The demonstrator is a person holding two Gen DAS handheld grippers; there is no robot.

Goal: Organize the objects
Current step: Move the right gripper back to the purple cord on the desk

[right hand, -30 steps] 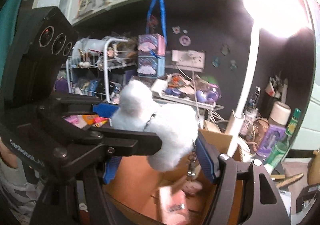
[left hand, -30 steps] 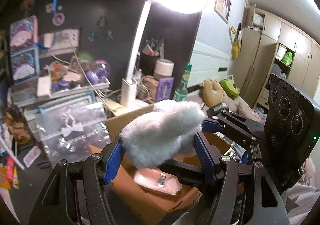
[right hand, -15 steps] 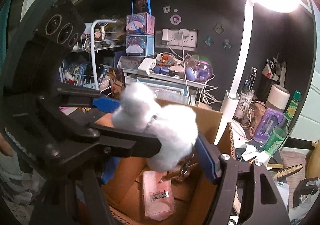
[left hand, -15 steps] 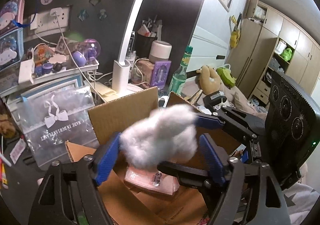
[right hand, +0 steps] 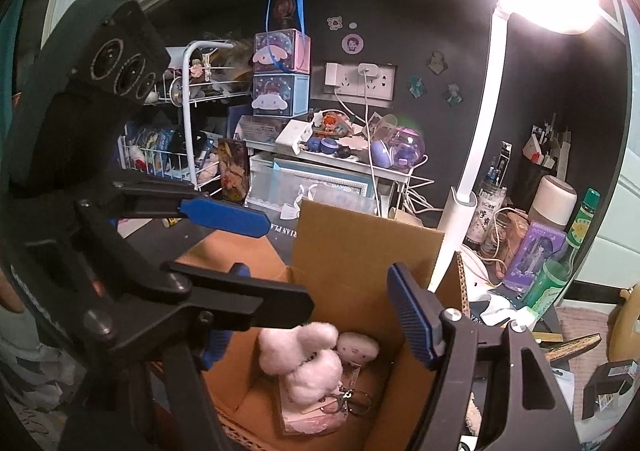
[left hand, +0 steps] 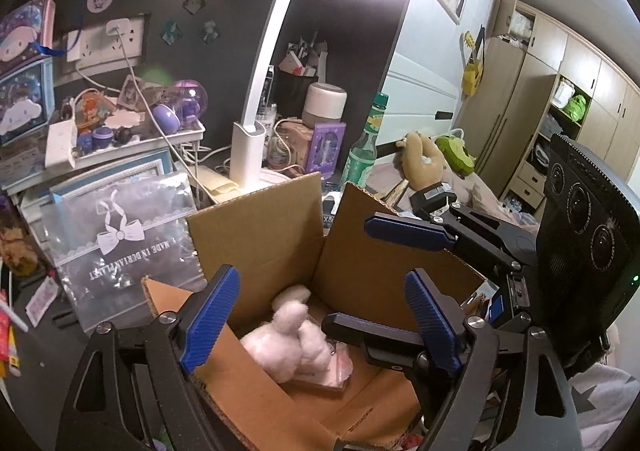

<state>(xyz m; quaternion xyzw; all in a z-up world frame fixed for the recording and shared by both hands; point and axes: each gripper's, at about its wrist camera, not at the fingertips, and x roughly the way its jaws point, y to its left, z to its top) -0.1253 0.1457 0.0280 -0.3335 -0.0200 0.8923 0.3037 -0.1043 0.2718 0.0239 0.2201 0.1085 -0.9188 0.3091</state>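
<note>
Left wrist view: the left gripper point(left hand: 320, 315) is spread wide and holds nothing, its blue pads on either side of the open cardboard box point(left hand: 256, 235). Below and between them the fluffy plush toy point(left hand: 288, 339) lies on the box floor, resting on what looks like a pink packet point(left hand: 328, 375). The right gripper point(right hand: 320, 315) is also wide and empty, above the same box point(right hand: 360, 247); the plush point(right hand: 304, 359) sits beneath it with a keyring point(right hand: 352, 399) at its side. Beyond the box stand a white desk lamp point(left hand: 256, 123) and, to the right, a green bottle point(left hand: 366, 147).
</note>
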